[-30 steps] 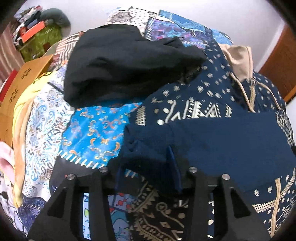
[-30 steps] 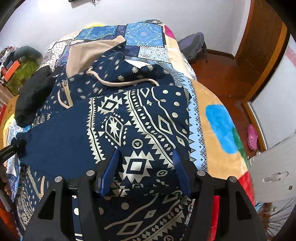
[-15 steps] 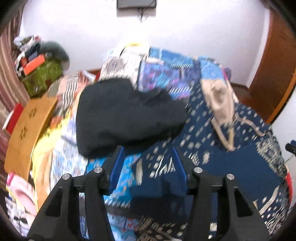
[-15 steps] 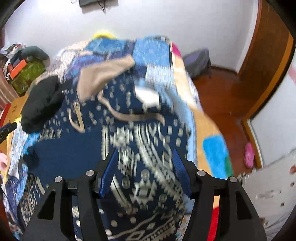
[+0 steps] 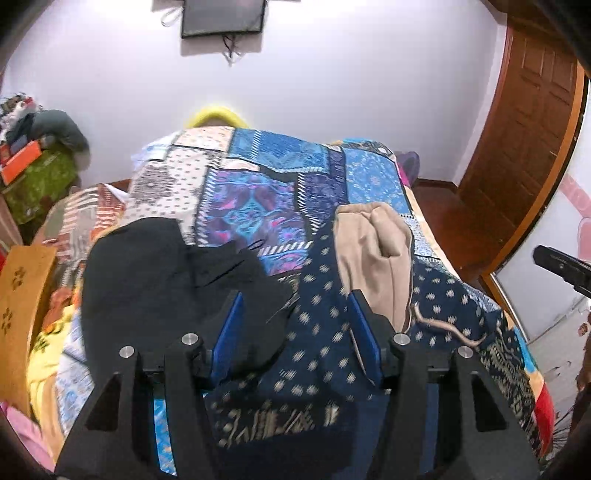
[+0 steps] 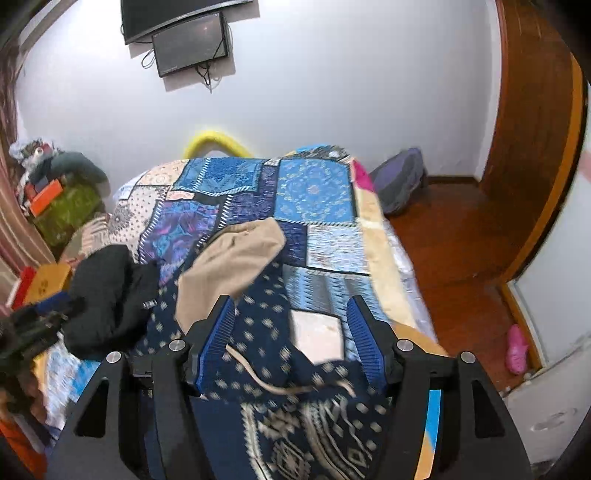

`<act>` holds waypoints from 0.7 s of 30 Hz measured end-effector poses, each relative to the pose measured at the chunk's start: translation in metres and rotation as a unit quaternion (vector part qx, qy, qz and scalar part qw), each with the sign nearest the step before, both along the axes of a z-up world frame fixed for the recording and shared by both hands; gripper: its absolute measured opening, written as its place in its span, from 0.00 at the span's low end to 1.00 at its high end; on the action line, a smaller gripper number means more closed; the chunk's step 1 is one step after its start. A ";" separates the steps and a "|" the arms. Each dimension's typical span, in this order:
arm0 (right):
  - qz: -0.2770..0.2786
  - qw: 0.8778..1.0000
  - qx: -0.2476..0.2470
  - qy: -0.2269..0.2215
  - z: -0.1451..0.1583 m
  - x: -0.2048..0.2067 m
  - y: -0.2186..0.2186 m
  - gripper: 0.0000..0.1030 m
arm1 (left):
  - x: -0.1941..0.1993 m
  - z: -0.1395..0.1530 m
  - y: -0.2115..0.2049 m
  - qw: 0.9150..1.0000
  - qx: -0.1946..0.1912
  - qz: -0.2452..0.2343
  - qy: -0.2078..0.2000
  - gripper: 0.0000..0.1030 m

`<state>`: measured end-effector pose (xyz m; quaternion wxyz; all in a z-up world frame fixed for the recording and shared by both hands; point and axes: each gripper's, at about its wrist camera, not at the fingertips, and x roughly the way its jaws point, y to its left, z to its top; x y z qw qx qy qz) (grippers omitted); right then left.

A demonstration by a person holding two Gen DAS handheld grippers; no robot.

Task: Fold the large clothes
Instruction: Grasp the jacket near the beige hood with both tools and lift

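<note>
Navy hoodie (image 6: 280, 332) on bed (image 6: 332, 243) – both grippers open, empty

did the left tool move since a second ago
Yes. The left tool has risen and pulled back from the navy hoodie: the wall screen now shows, and its blue pads have just been opening, now empty.

Both wrist views are evenly lit by soft indoor light, with a broad bright patch on the white wall (image 5: 332, 92) and no hard glare. Shadows are faint — a dim smear beside the wall-mounted screen (image 6: 190, 42). Fisheye distortion bows the wooden door (image 5: 528, 122) and blackens the corners. Motion blur smears the navy patterned hoodie (image 6: 295, 424) and its pale dots — in the left view too — while the far wall stays fairly sharp.
</note>
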<state>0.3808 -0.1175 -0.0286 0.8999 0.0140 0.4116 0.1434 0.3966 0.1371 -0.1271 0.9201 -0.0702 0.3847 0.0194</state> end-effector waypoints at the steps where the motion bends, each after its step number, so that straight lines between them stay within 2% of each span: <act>1: -0.001 1.000 0.006 0.008 -0.004 0.009 0.001 0.57 | 0.010 -0.003 -0.001 1.000 -0.004 -0.004 0.006 0.55; 5: -0.021 0.999 0.028 0.040 -0.025 0.050 0.006 0.57 | 0.049 -0.019 0.001 0.999 -0.025 -0.012 0.025 0.55; 8: -0.041 0.997 0.045 0.056 -0.041 0.072 0.008 0.57 | 0.082 -0.040 0.007 0.998 -0.035 0.005 0.053 0.55; 13: -0.041 0.992 0.059 0.101 -0.073 0.107 0.025 0.57 | 0.122 -0.073 0.010 0.993 -0.078 0.003 0.092 0.55; 15: -0.044 0.989 0.062 0.128 -0.089 0.119 0.028 0.57 | 0.133 -0.078 0.005 0.992 -0.077 -0.005 0.096 0.55; 18: -0.046 0.977 0.092 0.187 -0.117 0.132 0.030 0.57 | 0.148 -0.085 0.000 0.990 -0.098 -0.020 0.097 0.55; 21: -0.048 0.968 0.111 0.222 -0.140 0.138 0.033 0.57 | 0.165 -0.102 -0.006 0.991 -0.070 -0.009 0.112 0.55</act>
